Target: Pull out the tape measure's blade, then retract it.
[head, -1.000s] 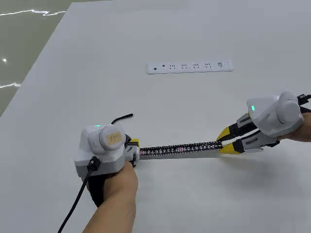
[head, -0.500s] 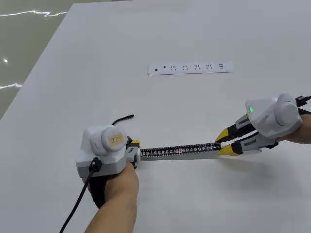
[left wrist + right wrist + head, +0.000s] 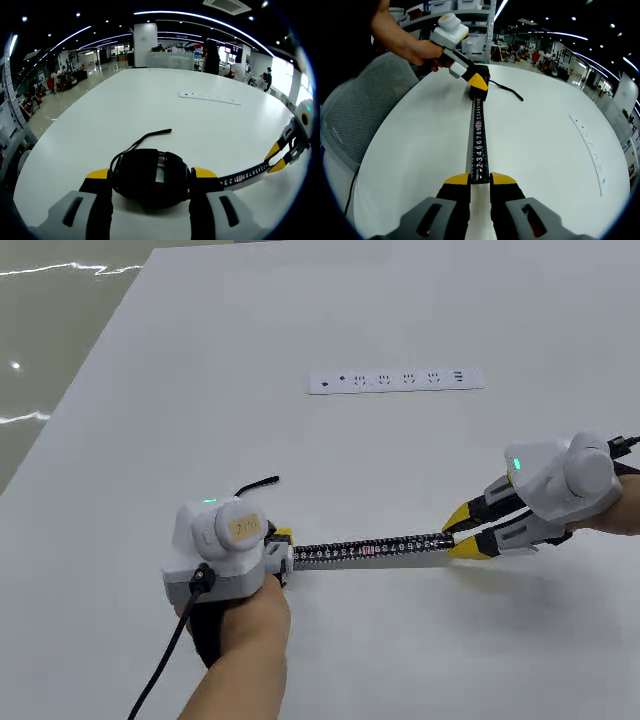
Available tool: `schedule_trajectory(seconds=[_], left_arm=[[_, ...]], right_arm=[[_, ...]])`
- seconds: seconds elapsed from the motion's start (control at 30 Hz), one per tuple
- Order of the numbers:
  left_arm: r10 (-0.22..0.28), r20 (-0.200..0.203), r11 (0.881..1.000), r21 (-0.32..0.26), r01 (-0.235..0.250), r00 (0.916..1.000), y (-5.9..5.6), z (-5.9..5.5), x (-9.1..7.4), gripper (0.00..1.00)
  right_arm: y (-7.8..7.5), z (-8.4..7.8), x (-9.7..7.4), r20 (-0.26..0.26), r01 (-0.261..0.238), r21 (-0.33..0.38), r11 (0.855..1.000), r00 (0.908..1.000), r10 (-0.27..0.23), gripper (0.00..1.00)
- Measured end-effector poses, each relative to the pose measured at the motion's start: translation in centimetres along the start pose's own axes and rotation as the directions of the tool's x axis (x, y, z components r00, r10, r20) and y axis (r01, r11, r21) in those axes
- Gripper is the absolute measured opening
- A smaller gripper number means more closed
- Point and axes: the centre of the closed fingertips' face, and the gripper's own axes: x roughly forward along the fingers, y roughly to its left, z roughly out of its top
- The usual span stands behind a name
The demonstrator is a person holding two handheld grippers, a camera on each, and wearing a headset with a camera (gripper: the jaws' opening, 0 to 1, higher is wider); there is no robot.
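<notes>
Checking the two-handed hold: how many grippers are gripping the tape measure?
2. The left gripper clamps the black case; the right gripper pinches the free end of the blade.

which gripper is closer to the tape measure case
Left. The left gripper is shut on the case; the right gripper pinches the far end of the blade, away from the case.

left tool (image 3: 151,173) — grips tape measure (image 3: 146,176) | blade (image 3: 245,176) — held by right tool (image 3: 275,158)

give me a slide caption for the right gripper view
Right claw grips the end of the blade, which runs across the white table to the case in the left claw.
</notes>
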Motion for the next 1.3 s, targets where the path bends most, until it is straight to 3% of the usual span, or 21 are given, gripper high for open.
schedule_trajectory(seconds=[1.3], left_arm=[[0.003,-0.005,1.0,0.002,-0.003,1.0,0.0,-0.1,0.0,0.58]], right_arm=[[0.1,1.0,0.5,0.011,-0.002,-0.002,1.0,0.9999,0.002,0.14]])
